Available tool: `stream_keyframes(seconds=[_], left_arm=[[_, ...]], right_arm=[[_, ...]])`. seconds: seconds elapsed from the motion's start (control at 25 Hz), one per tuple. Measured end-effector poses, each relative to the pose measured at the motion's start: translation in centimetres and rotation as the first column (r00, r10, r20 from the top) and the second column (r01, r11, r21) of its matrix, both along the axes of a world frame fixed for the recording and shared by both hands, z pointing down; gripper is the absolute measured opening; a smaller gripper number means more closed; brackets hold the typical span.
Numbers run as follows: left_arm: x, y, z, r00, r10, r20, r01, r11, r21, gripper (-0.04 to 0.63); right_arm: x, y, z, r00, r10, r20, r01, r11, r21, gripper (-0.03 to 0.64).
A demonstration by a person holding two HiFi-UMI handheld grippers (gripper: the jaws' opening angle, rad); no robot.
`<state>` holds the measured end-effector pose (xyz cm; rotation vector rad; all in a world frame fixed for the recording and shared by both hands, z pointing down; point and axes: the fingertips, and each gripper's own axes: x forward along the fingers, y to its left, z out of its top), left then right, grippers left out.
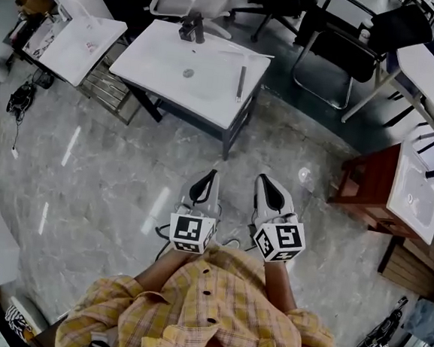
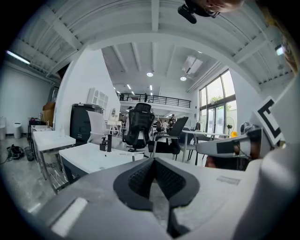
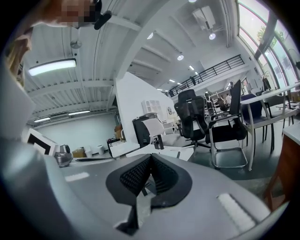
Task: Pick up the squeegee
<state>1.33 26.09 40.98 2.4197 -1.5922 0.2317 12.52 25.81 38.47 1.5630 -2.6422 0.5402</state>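
- The squeegee [image 1: 241, 83] is lying flat on the white tabletop [image 1: 155, 58], close to its right edge and to the right of the small round drain [image 1: 188, 73]
- A dark tap [image 1: 192, 28] is standing at the far side of the tabletop, apart from the squeegee
- The left claw [image 1: 214, 174] is hanging over the grey floor [image 1: 112, 167], well apart from the tabletop, with its two sides pressing together on nothing
- The right claw [image 1: 263, 177] is hanging just beside it, also pressing together and holding nothing
- Both claws are pointing toward the tabletop
- A person in a yellow checked shirt [image 1: 212, 312] is holding them
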Motion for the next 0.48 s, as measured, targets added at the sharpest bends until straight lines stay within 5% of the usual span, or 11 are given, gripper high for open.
stream_keyframes(seconds=[0.48], left_arm=[[-4.2,-17.8,-2.4,0.995,0.099,-0.009,-0.099,0.995,0.001,0.0]], right_arm=[[-4.9,-16.4,-2.5,0.997,0.069,-0.025,-0.069,0.998,0.0,-0.006]])
